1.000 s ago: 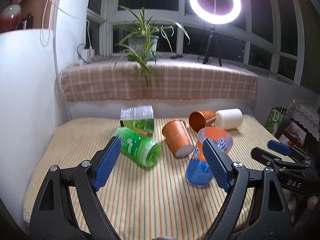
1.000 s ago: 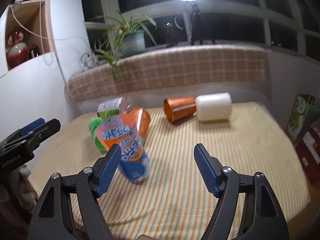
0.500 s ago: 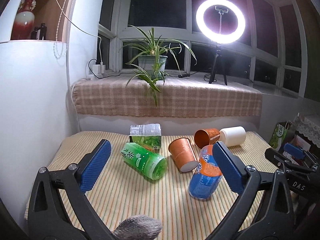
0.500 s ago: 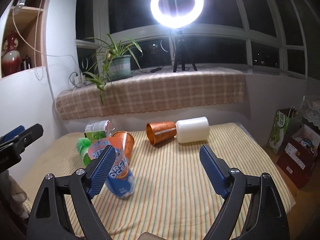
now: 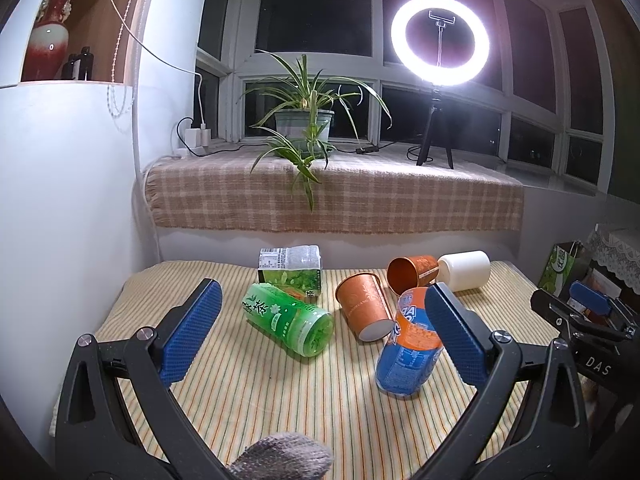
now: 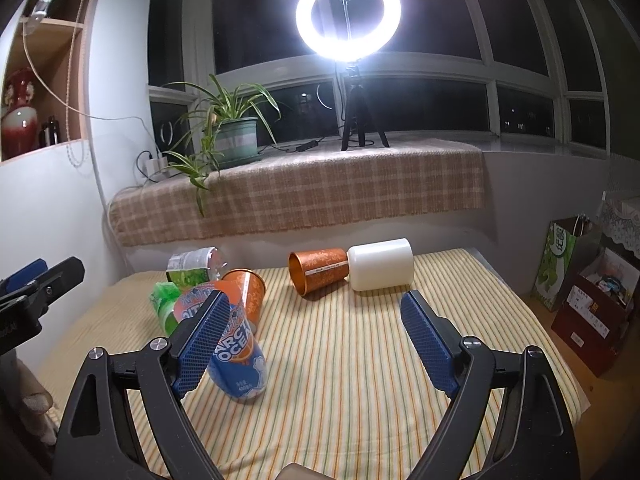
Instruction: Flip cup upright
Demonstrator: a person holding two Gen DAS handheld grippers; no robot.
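both tongs, left (image 5: pixel 320 334) and right (image 6: pixel 316 340), hang spread and empty over the striped cloth (image 5: pixel 280 392). the orange-blue cup (image 5: pixel 412 344) leans tilted near the cloth's middle, long axis slanting, its dark blue end down on the cloth. a ring light (image 5: pixel 440 40) stands on the sill behind it.

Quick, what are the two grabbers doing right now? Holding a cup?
Left gripper: open, holding nothing.
Right gripper: open, holding nothing.

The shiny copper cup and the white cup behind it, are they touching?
Touching: the right wrist view shows the copper cup base pressed against the white cup, no gap.
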